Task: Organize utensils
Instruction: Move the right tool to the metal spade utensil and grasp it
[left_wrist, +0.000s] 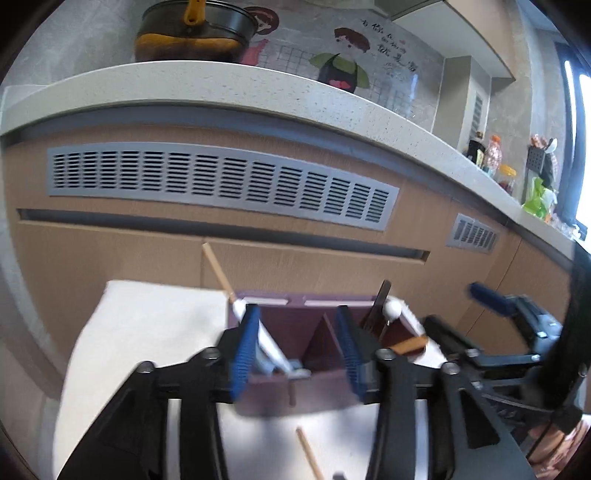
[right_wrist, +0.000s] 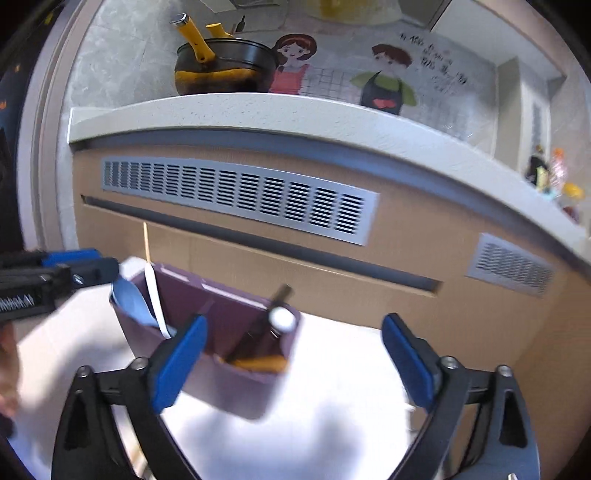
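Standing open, both grippers face the purple holder (right_wrist: 236, 354) on the white bench (right_wrist: 332, 424).
Left gripper (left_wrist: 299, 347) jaws straddle its left compartment, gripping nothing; right gripper (right_wrist: 295, 362) jaws gape empty; utensils lean inside.

Matt purple plastic caddy (right_wrist: 236, 384); speckled stone counter (left_wrist: 229, 88); wood-grain cabinet (left_wrist: 110, 258); metal vent (right_wrist: 236, 195).
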